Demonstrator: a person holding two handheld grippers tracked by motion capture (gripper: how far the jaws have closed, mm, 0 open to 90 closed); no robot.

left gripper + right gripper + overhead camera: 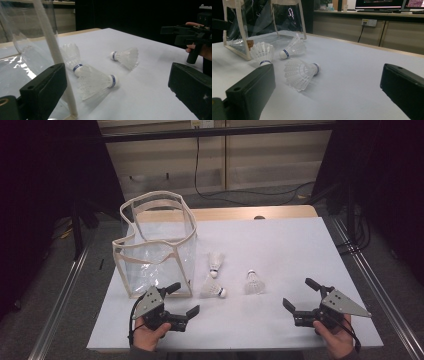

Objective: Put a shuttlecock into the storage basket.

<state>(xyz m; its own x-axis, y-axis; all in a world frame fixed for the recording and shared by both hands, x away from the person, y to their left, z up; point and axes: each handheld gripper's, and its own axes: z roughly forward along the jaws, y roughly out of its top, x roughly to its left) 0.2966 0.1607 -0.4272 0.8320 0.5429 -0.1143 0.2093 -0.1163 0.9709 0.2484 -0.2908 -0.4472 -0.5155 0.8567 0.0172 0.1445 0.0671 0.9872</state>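
Note:
Three white shuttlecocks lie on the white table top (280,245). One (215,263) is beside the clear bag, one (212,291) is nearer me, and the third (253,282) lies further right. A clear plastic bag (155,245) with cream trim stands open at the left. My left gripper (186,299) is open, just in front of the bag's near corner, with its jaws toward the shuttlecocks (96,82). My right gripper (299,293) is open too, right of the third shuttlecock (299,73), and holds nothing.
The white sheet ends near my hands at the front edge (225,347). A wooden strip (250,213) runs along the table's far side. Metal rails (372,275) flank the table. Cables (240,195) lie on the floor behind. A counter with monitors (387,5) shows far off.

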